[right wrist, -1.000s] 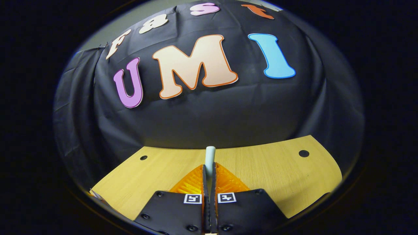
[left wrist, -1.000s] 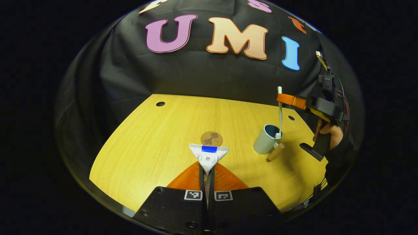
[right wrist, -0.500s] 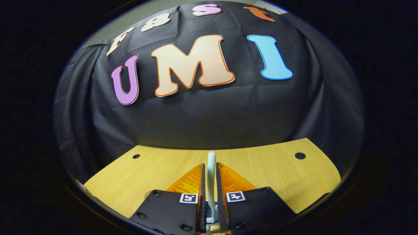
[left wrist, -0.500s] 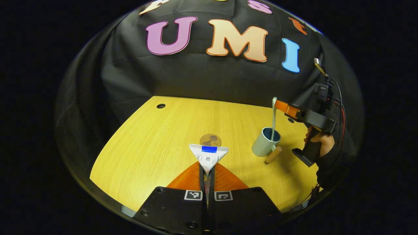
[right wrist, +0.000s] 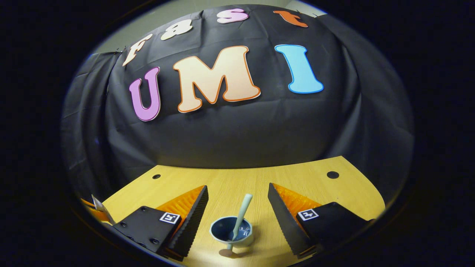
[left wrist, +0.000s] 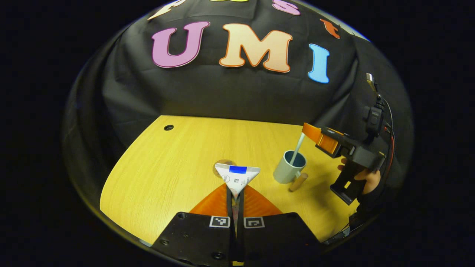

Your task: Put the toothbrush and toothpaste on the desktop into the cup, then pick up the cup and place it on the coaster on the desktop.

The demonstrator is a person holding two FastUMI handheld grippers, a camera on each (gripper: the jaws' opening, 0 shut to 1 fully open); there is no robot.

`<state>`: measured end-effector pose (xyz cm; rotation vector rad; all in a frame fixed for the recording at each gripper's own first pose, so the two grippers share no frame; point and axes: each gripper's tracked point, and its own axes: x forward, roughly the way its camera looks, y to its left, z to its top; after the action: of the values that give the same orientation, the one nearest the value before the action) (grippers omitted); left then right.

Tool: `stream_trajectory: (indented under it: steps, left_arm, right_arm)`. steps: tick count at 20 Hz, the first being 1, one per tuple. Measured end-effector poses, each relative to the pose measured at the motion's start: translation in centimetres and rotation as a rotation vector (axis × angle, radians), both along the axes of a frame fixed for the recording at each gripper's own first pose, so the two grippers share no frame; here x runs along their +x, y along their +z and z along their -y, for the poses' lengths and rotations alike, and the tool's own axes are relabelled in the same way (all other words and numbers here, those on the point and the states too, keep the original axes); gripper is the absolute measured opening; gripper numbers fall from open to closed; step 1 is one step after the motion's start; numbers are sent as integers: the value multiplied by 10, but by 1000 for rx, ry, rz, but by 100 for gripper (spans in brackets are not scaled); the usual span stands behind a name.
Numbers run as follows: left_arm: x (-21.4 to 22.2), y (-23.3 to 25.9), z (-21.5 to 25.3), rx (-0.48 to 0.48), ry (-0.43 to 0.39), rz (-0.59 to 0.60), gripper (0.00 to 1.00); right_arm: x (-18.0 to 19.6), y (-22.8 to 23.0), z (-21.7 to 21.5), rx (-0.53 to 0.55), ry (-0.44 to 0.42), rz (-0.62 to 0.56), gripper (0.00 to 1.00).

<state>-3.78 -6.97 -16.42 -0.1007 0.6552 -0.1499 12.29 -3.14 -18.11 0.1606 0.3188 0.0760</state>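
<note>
Two tools: left tool [left wrist: 234,193] clamps toothpaste [left wrist: 237,176]; right tool [right wrist: 237,202] gapes above toothbrush [right wrist: 241,215] in cup [right wrist: 232,231].

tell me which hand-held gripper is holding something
The left hand-held gripper, shut on the toothpaste; the right one stands open above the cup.

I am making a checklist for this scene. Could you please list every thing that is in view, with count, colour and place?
Toothbrush: one, pale green, leaning in the cup, released.
Cup: one, grey outside, blue inside, with a wooden handle, standing on the desk.
Toothpaste: one tube, white with a blue patch, held above the desk.
Coaster: one, brown, on the desk, partly hidden behind the toothpaste.
Desk: one, light wood, with round holes near its back edge.
Left gripper: shut on the toothpaste.
Right gripper: open, above the cup.
Hand: one, holding the right gripper's grip.
</note>
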Motion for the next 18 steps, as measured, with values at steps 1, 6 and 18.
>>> stream_trajectory:
  steps: [1, 6, 18]
  left_arm:
    - [4, 2, 6, -6, -17, 8, 0]
    - [34, 15, 43, -26, -113, 62, 0]
    - [117, 30, 135, -91, -264, 166, 0]
  right_arm:
    - [-6, 1, 4, -4, -1, -2, 99]
    - [-33, -6, 32, -24, -31, -28, 99]
    - [-75, -21, 94, -43, -117, -107, 99]
